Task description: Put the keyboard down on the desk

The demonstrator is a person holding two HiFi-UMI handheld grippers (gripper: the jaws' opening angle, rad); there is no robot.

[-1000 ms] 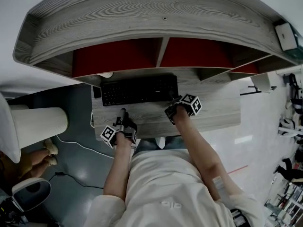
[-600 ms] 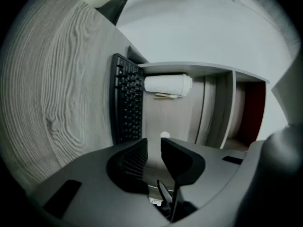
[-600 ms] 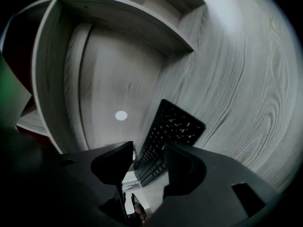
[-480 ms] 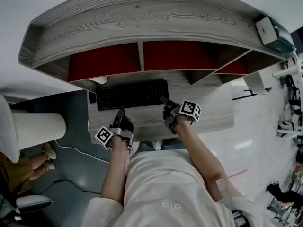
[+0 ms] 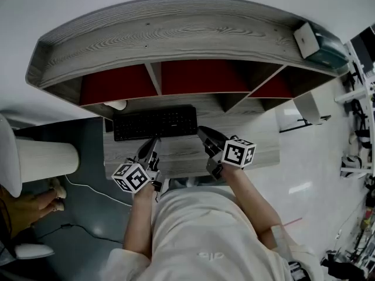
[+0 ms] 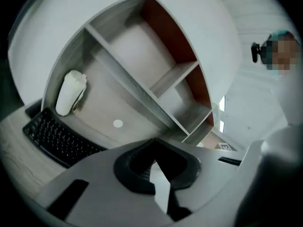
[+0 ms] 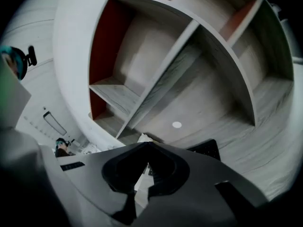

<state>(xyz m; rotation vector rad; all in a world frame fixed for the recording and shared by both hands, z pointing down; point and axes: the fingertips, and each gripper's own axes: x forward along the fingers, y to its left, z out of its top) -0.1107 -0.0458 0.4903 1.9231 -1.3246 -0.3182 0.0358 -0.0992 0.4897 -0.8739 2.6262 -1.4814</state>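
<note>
The black keyboard point(image 5: 155, 122) lies flat on the grey wood desk point(image 5: 252, 142), under the shelf unit. My left gripper point(image 5: 153, 143) hovers just in front of the keyboard's front edge, jaws shut with nothing between them. My right gripper point(image 5: 203, 133) sits off the keyboard's right end, also shut and empty. In the left gripper view the keyboard point(image 6: 56, 138) shows at lower left, beyond the closed left gripper point(image 6: 154, 163). In the right gripper view only a corner of the keyboard point(image 7: 207, 150) shows past the closed right gripper point(image 7: 143, 168).
A white mouse point(image 5: 117, 105) point(image 6: 71, 91) rests behind the keyboard's left end. The curved shelf unit point(image 5: 176, 37) with red back panels overhangs the desk. A white box point(image 5: 307, 38) sits on its top right. A white cylinder point(image 5: 44, 157) and a floor cable point(image 5: 94, 186) lie left.
Both grippers have pulled back from the keyboard toward the person and their jaws have closed. The keyboard stays flat on the desk.
</note>
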